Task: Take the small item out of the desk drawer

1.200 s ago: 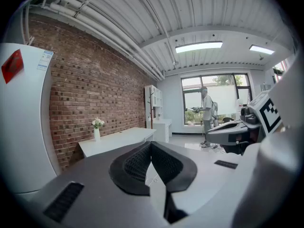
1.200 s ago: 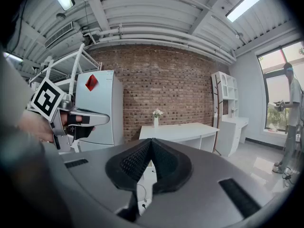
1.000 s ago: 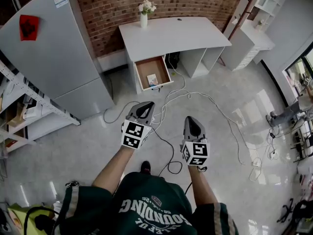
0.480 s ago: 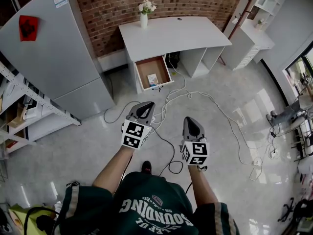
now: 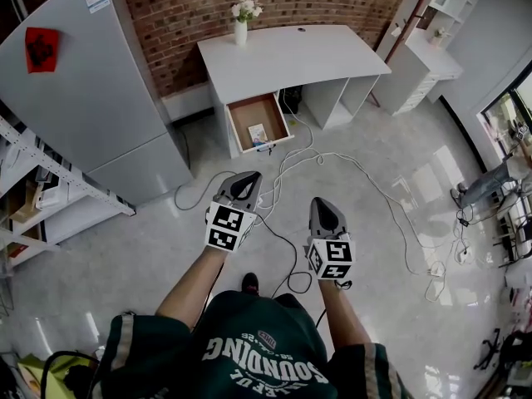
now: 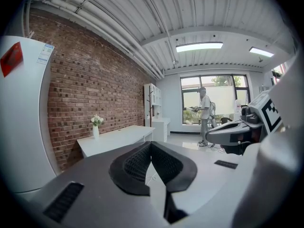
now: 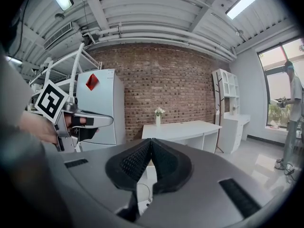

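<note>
Well, floor [image 5: 399, 223]: I judge the walk to the table comes first. Loose cables [image 5: 349, 166] lie across the path, so step over them, not on them.
Table [image 5: 291, 56]: white, against the brick wall, well apart from both tools.
Drawer [image 5: 249, 110]: already pulled open under the table's end nearer the fridge [image 5: 91, 81]; approach it from the front.
Left tool [image 5: 246, 181]: clenched, nothing between its jaws.
Right tool [image 5: 323, 208]: clenched, also empty. Whichever tool reaches in should be released before it descends.
Small item [image 5: 258, 135]: lies flat in the drawer near its front wall; come down from above, clear of the walls.
</note>
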Demonstrator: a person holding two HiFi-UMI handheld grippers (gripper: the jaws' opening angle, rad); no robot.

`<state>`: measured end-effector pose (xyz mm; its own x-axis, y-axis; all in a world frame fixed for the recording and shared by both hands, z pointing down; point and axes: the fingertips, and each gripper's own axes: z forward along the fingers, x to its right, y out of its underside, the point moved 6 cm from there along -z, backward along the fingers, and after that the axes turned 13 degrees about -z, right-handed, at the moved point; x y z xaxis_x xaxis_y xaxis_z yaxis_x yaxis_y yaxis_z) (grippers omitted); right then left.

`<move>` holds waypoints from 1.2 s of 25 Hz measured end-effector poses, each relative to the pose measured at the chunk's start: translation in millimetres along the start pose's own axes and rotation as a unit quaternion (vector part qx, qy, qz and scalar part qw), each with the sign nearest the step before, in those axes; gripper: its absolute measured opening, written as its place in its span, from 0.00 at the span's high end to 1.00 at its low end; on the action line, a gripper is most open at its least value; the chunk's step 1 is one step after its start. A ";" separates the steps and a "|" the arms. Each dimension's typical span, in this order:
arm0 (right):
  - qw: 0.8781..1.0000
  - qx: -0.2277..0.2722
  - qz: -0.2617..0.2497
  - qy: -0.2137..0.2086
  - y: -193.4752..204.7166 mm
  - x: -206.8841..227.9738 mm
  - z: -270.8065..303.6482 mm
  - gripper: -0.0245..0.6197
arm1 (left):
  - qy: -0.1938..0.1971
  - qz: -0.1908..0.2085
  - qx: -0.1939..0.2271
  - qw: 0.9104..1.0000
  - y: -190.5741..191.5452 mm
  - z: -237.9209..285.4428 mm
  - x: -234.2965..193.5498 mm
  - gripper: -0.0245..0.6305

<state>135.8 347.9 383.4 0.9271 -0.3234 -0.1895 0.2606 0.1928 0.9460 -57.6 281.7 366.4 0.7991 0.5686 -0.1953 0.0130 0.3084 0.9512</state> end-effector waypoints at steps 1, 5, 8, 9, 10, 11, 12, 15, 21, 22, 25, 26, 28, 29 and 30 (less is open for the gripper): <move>1.000 -0.001 0.002 0.001 0.0 -1.9 0.3 0.92 | 0.002 0.000 -0.001 1.000 0.7 -0.6 -1.3 0.94; 1.000 -0.003 0.005 0.008 -2.5 -8.6 0.5 0.92 | 0.011 0.000 -0.005 1.000 1.8 -0.6 -5.6 0.94; 1.000 -0.002 0.005 0.012 -4.9 -9.2 0.0 0.92 | 0.016 0.000 -0.003 1.000 1.1 0.5 -6.5 0.94; 1.000 -0.002 0.005 0.014 -5.2 -8.4 -0.3 0.92 | 0.017 0.000 -0.003 1.000 1.0 1.2 -6.4 0.94; 1.000 -0.002 0.005 0.016 -5.3 -7.5 -0.4 0.92 | 0.018 -0.001 -0.002 1.000 0.8 2.0 -6.4 0.94; 1.000 -0.003 0.006 0.017 -5.2 -6.7 -0.3 0.92 | 0.018 -0.001 -0.001 1.000 0.6 2.9 -6.5 0.94; 1.000 -0.003 0.007 0.018 -5.0 -6.0 0.0 0.92 | 0.018 -0.002 0.000 1.000 0.3 3.4 -6.7 0.94; 1.000 -0.006 0.009 0.018 -4.8 -6.6 1.2 0.92 | 0.018 -0.003 0.000 1.000 -0.9 2.6 -8.3 0.94; 1.000 -0.004 0.011 0.012 -8.3 -11.2 6.7 0.92 | 0.012 -0.009 0.000 1.000 -2.2 4.2 -17.1 0.94; 1.000 -0.005 0.011 0.011 -7.8 -10.9 7.4 0.92 | 0.011 -0.010 0.000 1.000 -2.0 5.4 -17.5 0.94; 1.000 -0.008 0.013 0.009 -4.8 -9.3 10.3 0.92 | 0.011 -0.011 -0.002 1.000 -1.0 9.9 -17.3 0.94; 1.000 -0.008 0.014 0.008 -3.7 -8.5 11.6 0.92 | 0.011 -0.011 -0.003 1.000 -0.5 11.9 -17.2 0.94; 1.000 -0.011 0.014 0.007 -1.6 -6.3 14.3 0.92 | 0.012 -0.012 -0.005 1.000 0.3 16.2 -17.0 0.94; 1.000 -0.012 0.015 0.007 -0.8 -5.3 15.8 0.92 | 0.012 -0.012 -0.006 1.000 0.6 18.3 -17.2 0.94; 1.000 -0.013 0.016 0.006 -0.1 -4.3 17.4 0.92 | 0.012 -0.013 -0.007 1.000 0.9 20.4 -17.6 0.94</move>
<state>127.2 333.1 388.7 0.9381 -0.3058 -0.1628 0.2380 0.2275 0.9442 -59.4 256.4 375.6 0.7844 0.5780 -0.2250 0.0247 0.3333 0.9425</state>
